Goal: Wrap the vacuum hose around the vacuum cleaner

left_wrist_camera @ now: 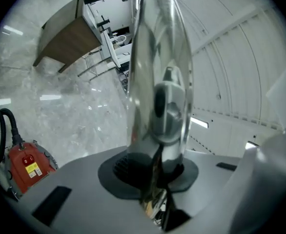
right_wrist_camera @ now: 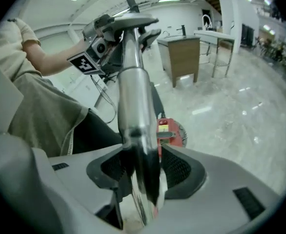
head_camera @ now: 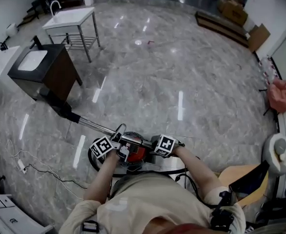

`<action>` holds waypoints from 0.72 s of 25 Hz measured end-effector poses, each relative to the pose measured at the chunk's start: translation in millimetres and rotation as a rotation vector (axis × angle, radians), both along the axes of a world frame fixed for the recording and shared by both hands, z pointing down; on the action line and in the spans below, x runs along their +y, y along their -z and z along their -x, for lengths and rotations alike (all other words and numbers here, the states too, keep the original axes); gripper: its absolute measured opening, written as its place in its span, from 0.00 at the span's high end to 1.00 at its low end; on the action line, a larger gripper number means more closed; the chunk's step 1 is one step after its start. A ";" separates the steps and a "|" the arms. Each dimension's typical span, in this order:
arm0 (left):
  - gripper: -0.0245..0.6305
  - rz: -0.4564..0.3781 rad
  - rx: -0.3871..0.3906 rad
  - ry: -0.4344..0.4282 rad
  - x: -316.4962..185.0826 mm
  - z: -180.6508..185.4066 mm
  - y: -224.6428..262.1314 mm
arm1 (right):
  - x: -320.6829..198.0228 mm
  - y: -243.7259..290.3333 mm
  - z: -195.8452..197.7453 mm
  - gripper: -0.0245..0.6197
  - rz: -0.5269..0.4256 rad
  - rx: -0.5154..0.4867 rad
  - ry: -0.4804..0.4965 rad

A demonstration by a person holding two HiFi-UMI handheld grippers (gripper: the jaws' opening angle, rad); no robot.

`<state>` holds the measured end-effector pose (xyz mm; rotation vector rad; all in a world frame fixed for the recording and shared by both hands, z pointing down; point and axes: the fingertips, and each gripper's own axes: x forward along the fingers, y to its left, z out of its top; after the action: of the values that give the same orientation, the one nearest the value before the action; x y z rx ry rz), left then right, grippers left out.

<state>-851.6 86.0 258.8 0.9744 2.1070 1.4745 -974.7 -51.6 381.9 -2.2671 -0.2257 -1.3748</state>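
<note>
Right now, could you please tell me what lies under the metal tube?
The red vacuum cleaner sits on the floor under the metal tube. The left gripper and the right gripper cover much of its body in the head view.

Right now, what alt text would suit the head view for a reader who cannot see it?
Seen from above, a person's left gripper clamps a chrome wand and the right gripper straddles it, above a red vacuum cleaner on grey marble floor; the wand slants up-left toward a dark vanity cabinet.
</note>
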 end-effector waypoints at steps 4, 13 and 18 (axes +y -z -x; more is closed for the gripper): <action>0.83 -0.025 -0.001 0.032 8.6 -44.4 -10.6 | 27.7 22.0 3.1 0.49 0.103 0.043 -0.243; 0.83 -0.039 -0.004 0.220 56.4 -100.8 -28.2 | 43.2 132.2 156.8 0.49 0.149 0.546 -1.088; 0.83 -0.104 0.027 0.281 59.5 -99.8 -40.6 | -12.9 134.4 152.4 0.49 -0.106 0.968 -1.327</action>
<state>-751.8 145.5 299.4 1.2774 1.8350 1.4441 -1127.2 -64.4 247.4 -1.7145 -0.9982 0.3627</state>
